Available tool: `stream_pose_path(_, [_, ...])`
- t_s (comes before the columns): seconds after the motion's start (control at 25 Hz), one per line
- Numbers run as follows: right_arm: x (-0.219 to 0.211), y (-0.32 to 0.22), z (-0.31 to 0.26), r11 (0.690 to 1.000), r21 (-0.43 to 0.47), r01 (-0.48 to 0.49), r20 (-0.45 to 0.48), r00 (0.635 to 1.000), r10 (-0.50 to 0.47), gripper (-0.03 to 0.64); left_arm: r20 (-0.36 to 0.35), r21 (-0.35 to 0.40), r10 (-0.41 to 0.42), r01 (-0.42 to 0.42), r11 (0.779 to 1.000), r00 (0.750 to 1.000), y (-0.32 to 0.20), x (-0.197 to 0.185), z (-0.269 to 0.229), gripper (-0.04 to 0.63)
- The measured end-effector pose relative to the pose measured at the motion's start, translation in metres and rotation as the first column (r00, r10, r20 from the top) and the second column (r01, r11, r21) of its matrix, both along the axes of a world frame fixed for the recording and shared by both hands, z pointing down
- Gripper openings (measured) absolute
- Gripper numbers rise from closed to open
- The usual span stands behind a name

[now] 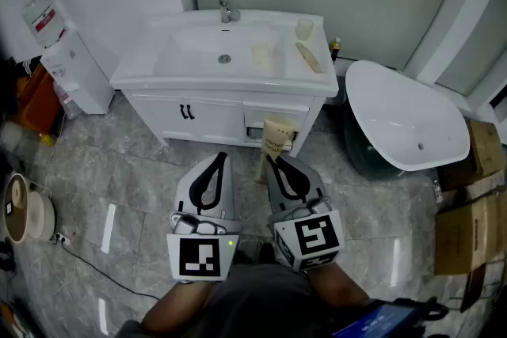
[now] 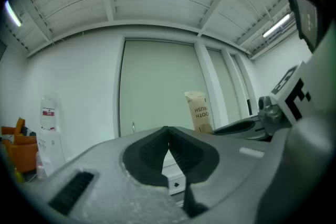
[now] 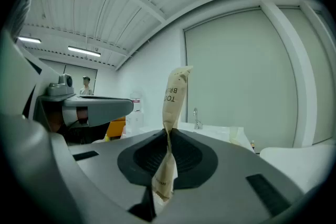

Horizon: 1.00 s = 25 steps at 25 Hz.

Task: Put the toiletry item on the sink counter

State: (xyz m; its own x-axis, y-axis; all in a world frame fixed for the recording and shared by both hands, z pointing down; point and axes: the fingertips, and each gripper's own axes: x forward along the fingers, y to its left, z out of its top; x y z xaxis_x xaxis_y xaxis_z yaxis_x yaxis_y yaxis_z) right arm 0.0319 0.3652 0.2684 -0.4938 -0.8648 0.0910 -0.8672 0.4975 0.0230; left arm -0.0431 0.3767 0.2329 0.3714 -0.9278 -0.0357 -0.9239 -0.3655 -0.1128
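Observation:
A tan paper toothbrush packet stands upright in my right gripper, which is shut on its lower part. In the right gripper view the packet rises from between the pads, pinched near its middle. My left gripper hovers beside it, shut with nothing in it; in the left gripper view its pads meet, and the packet shows to the right. The white sink counter with its faucet lies ahead of both grippers, a short way off.
On the counter sit a small cup, a tan packet and a pale item in the basin. A white tub stands right, cardboard boxes beyond it. A water dispenser and a cooker are left.

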Motion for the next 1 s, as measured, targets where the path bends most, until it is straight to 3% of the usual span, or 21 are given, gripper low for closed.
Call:
stream_pose_path(0.56, [0.051,-0.02,0.005,1.0,-0.011,0.021,0.033,0.999,-0.021,0.032,0.056,-0.011,-0.041,0.042,0.999,0.998,-0.017,0.041,0.009,0.012])
stream_pose_path(1.0, [0.059,-0.05,0.016,0.999,-0.035,0.025,0.032,0.999,-0.024,0.032,0.052,-0.045,-0.06,0.063,0.997,0.997,-0.045,0.044,0.022,0.012])
